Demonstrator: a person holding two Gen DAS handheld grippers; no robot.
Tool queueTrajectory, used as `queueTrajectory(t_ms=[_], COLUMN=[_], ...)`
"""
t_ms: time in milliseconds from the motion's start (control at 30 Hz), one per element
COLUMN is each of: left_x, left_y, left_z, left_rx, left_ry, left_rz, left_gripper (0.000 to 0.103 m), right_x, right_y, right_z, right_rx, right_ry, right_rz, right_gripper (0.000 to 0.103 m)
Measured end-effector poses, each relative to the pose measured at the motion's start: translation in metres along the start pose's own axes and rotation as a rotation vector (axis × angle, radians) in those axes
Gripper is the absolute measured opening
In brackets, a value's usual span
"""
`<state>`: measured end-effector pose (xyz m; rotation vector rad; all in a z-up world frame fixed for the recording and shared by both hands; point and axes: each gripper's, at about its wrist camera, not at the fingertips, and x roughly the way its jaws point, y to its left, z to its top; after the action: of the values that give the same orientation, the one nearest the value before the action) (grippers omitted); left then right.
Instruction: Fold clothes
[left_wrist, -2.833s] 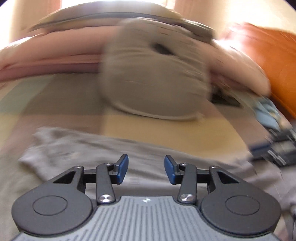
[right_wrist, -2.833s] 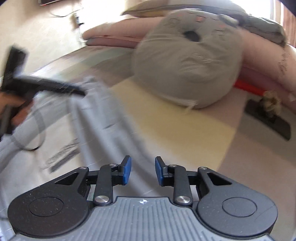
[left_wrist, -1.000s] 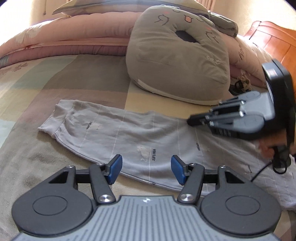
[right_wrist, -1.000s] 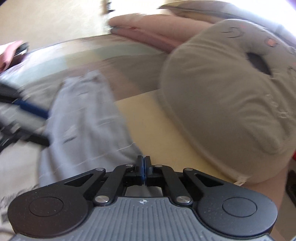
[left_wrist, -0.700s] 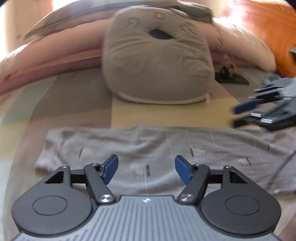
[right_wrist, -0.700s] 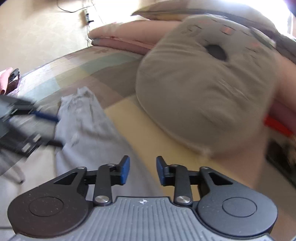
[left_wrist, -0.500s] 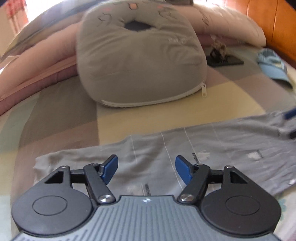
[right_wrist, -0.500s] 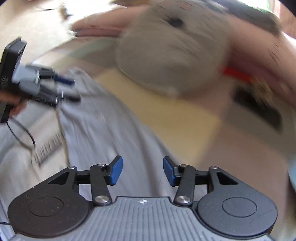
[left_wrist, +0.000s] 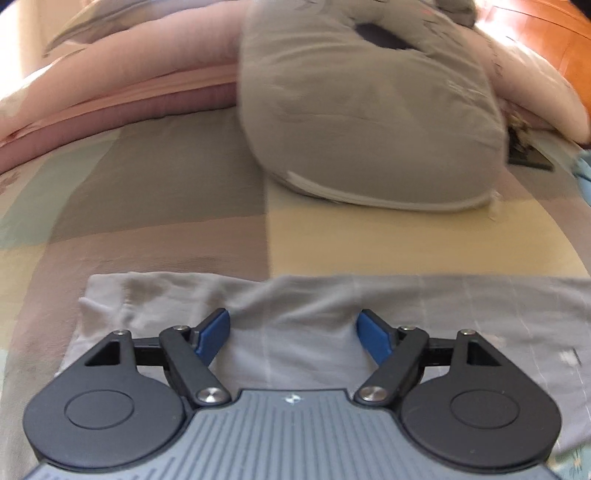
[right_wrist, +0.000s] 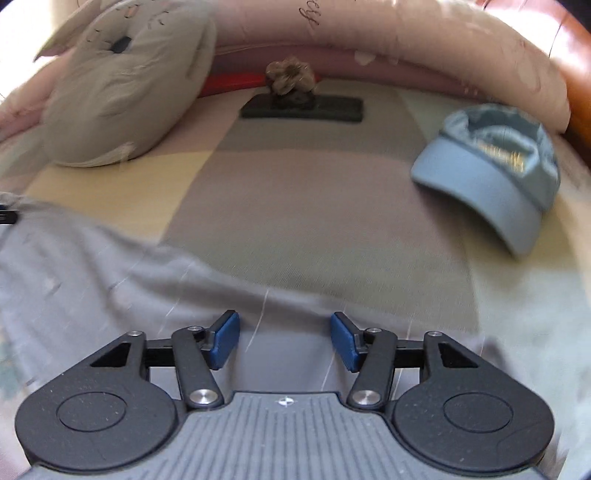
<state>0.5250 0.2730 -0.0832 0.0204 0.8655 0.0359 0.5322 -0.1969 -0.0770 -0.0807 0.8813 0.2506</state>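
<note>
In the left wrist view a long pink bolster (left_wrist: 122, 92) runs along the far left of the bed, and below it the patchwork bedspread (left_wrist: 155, 192) shows blocks of grey-brown, pale green and cream. The grey garment (left_wrist: 295, 306) lies flat across the bedspread from its left end, where a seamed hem is slightly rumpled, out past the right edge of the frame. The left gripper (left_wrist: 293, 332) sits low over that left end with its jaws spread wide and nothing between the blue pads (left_wrist: 212, 334), only cloth showing through the gap. Behind it, right of centre, a big grey cushion (left_wrist: 369, 122) with a dark hole near its top rests on the bed, and an orange-brown wooden headboard (left_wrist: 546, 33) fills the far right corner. In the right wrist view the same cushion (right_wrist: 122, 88) sits at upper left, and the garment (right_wrist: 110, 280) (blurred here) slopes down from the left edge to beneath the right gripper (right_wrist: 284, 339), whose jaws are likewise apart and empty above the fabric. Further back at centre a flat dark object (right_wrist: 332, 109) lies with a brownish tuft (right_wrist: 290, 74) at its far edge; what it is cannot be told. To the right a blue cap (right_wrist: 487, 177) rests on the bedspread, well apart from the garment
</note>
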Motion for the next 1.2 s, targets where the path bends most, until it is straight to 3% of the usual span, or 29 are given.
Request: queueTrajectory(t_ms=[67,167,233,367,400,533,600,700,733,833,900,1000,1067,1133,1200], left_x=[-0.004,-0.014,-0.015,-0.006,-0.006,-0.007,-0.007,-0.01,-0.012,-0.011,-0.005,-0.001,-0.001,-0.005,-0.015], left_y=[0.0,-0.004,-0.002,0.007,0.01,0.023,0.03,0.03,0.027,0.014,0.01,0.021,0.029,0.033,0.022], left_z=[0.002,0.001,-0.001,-0.004,-0.004,-0.006,-0.006,-0.004,-0.003,-0.001,-0.002,-0.002,0.0,0.002,0.002], left_rx=[-0.015,0.038,0.059,0.026,0.012,-0.042,-0.069,-0.078,-0.066,0.003,0.025,-0.028,-0.051,-0.063,-0.005], left_ry=[0.005,-0.013,-0.002,0.03,0.031,0.033,0.034,0.033,0.03,0.025,0.044,0.039,0.031,0.04,0.022], left_rz=[0.026,0.028,0.012,0.008,0.015,0.043,0.057,0.079,0.076,0.015,0.032,0.066,0.151,0.189,0.187], left_gripper=[0.076,0.076,0.076,0.079,0.079,0.083,0.082,0.079,0.079,0.081,0.083,0.084,0.084,0.082,0.08], right_x=[0.006,-0.013,-0.025,-0.009,-0.004,-0.003,-0.01,-0.024,-0.03,-0.042,-0.043,-0.024,-0.019,-0.015,-0.024], right_y=[-0.008,-0.011,-0.005,0.011,0.016,0.01,-0.01,-0.027,-0.029,-0.02,-0.009,-0.001,-0.002,-0.004,-0.013], right_z=[0.009,0.015,0.014,0.008,0.006,0.002,-0.002,0.001,0.001,0.001,-0.001,-0.006,-0.005,-0.004,-0.003], right_rx=[0.04,0.086,0.098,0.175,0.174,0.131,0.178,0.23,0.234,0.24,0.21,0.19,0.162,0.132,0.169], right_ry=[0.014,-0.002,-0.005,0.087,0.094,0.048,0.042,0.066,0.061,0.068,0.089,0.123,0.097,0.067,0.071], right_rz=[-0.052,-0.061,-0.01,0.165,0.171,0.1,0.096,-0.067,-0.086,-0.003,0.035,0.008,-0.061,-0.133,-0.08], right_gripper=[0.078,0.077,0.077,0.077,0.079,0.076,0.065,0.067,0.068,0.075,0.078,0.08,0.082,0.084,0.084])
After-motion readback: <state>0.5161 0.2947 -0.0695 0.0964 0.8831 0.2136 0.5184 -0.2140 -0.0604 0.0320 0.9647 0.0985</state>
